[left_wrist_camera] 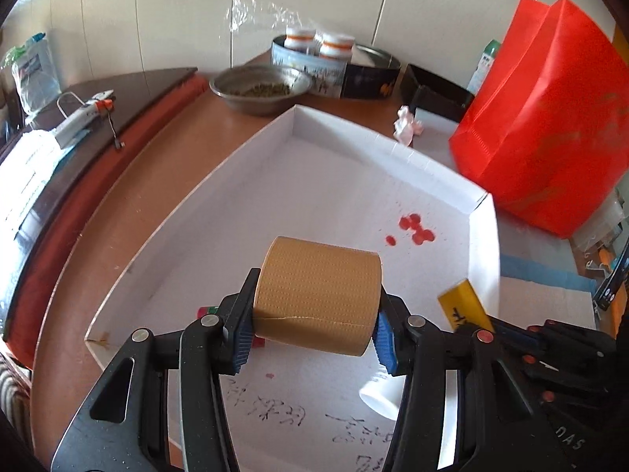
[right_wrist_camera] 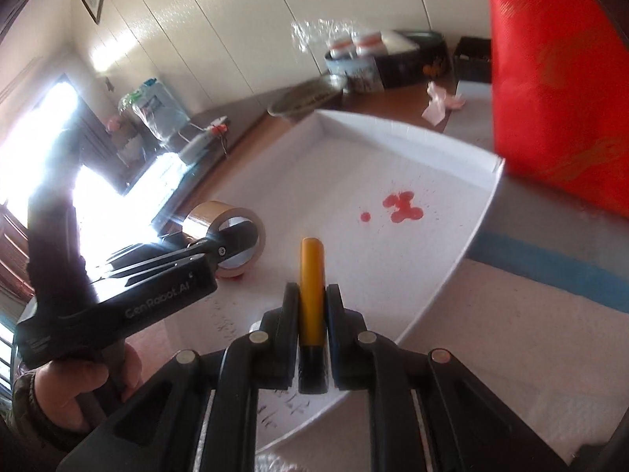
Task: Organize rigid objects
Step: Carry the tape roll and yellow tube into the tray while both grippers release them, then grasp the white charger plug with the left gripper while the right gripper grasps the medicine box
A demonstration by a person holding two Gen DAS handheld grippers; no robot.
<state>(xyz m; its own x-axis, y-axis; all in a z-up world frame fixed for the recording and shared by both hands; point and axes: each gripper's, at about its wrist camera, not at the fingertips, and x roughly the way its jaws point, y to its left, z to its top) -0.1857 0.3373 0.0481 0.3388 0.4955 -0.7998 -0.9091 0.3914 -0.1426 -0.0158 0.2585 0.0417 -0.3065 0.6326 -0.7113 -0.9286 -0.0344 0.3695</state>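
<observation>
Held a tan tape roll [left_wrist_camera: 317, 299] crosswise in the left gripper [left_wrist_camera: 310, 332], jaws clamped on its two flat ends, over the white tray [left_wrist_camera: 483, 244] near its front edge. Showed a dotted weave on the outer wrap and a torn tape end running across it; showed a shiny inner core in the right wrist view [right_wrist_camera: 232, 236]. Pinched a slim yellow piece with a black base [right_wrist_camera: 311, 271] in the right gripper [right_wrist_camera: 311, 310], jaws nearly together on its sides, upright between them, above the tray's front right part. Appeared in the left wrist view as a yellow block with black lettering [left_wrist_camera: 464, 306] just inside the tray's right wall.

Carried red blotches [left_wrist_camera: 412, 228] toward the tray's right side and black handwriting [left_wrist_camera: 275, 413] near its front edge, too cut off to read. Peeked out beneath the left jaws: a white cap-like object [left_wrist_camera: 379, 397], mostly covered, and small red and green bits [left_wrist_camera: 207, 309] behind the left finger, not identifiable. Blurred the red bag [left_wrist_camera: 542, 126] at the bench's right edge and washed out the left side of the right wrist view with glare. Gripped the left handle with a hand [right_wrist_camera: 78, 389], sleeve cut off at the frame.
</observation>
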